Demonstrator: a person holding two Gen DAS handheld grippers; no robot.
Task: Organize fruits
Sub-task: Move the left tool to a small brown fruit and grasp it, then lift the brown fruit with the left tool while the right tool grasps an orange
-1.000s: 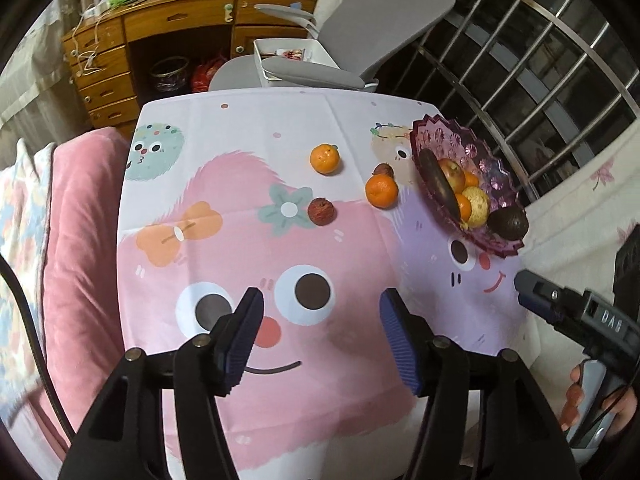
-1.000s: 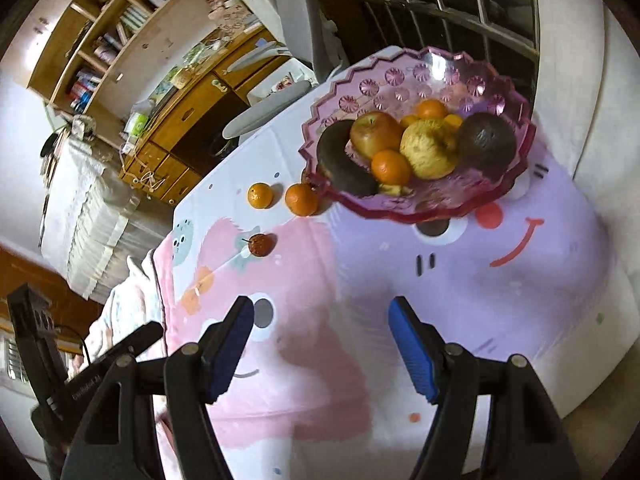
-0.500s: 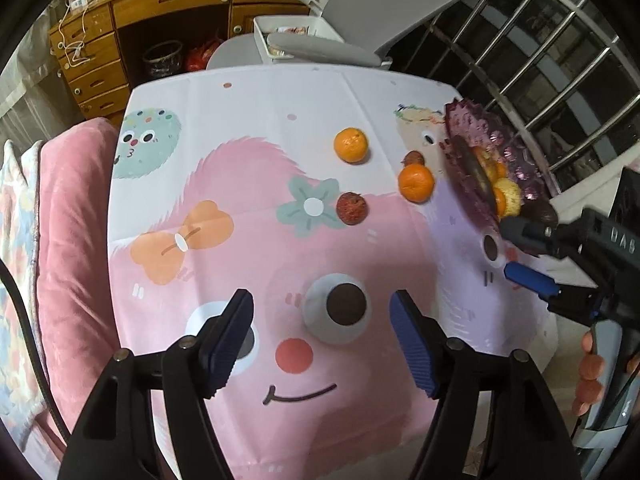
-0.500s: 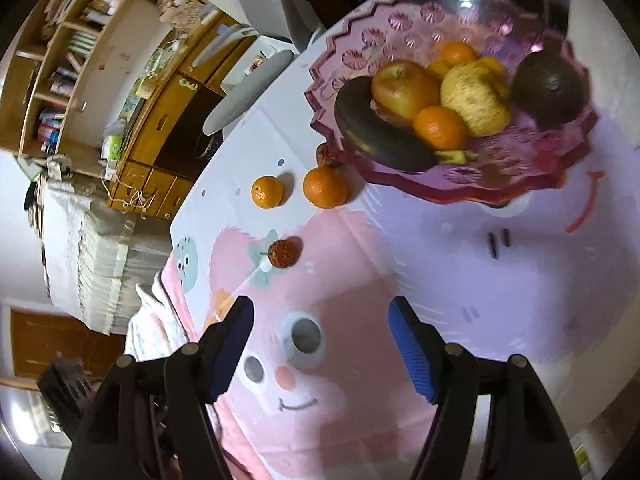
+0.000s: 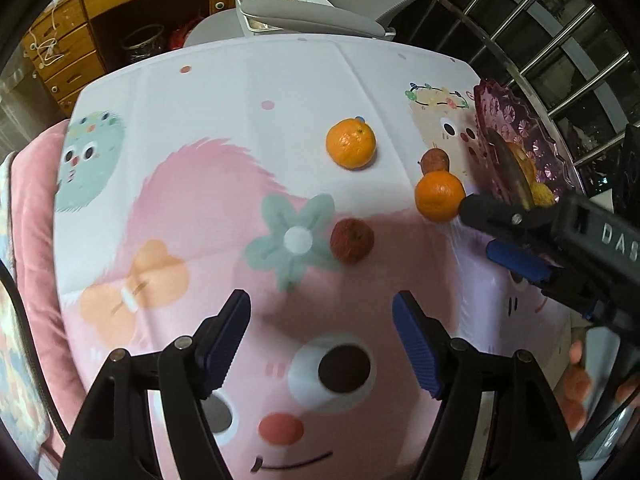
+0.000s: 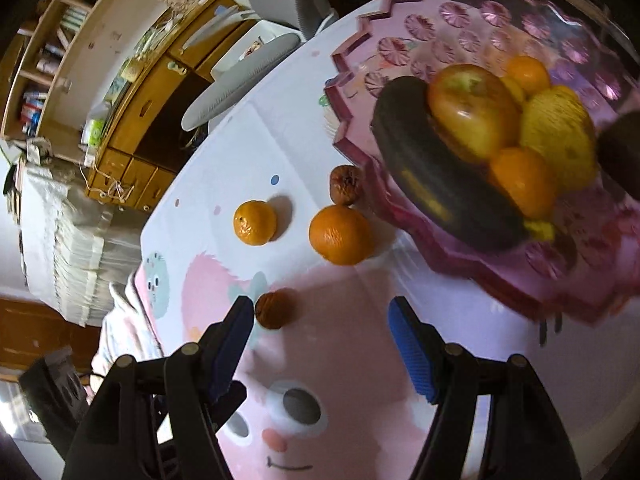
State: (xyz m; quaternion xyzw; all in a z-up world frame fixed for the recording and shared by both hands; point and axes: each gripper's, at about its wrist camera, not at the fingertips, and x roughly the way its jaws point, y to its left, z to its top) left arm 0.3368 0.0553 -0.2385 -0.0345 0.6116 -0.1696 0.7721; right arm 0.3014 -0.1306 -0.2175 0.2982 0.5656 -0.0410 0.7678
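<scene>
The left hand-held gripper [image 5: 322, 322] hangs over the table [image 5: 240, 92] with its jaws opening and nothing between them. The right hand-held gripper [image 6: 320, 326] also stands parted and empty, tilted down at the cloth.

Below both lies a cartoon tablecloth [image 5: 192, 208] in pink and white, with a smiling face, a flower and a bow printed on it. Past the far edge of the table stand a grey office chair [image 5: 312, 20] and a wooden desk with drawers [image 5: 76, 60]; bookshelves [image 6: 52, 60] rise behind, and metal bars [image 5: 552, 40] run along the right.

A dark red fruit [image 5: 352, 240] lies just ahead of the left hand-held gripper, apart from its pads. Farther off sit two oranges, one [image 5: 351, 149] alone and one [image 5: 439, 196] near a brownish fruit [image 5: 435, 161], beside the pink scalloped bowl [image 6: 400, 40] already filled with fruit.
</scene>
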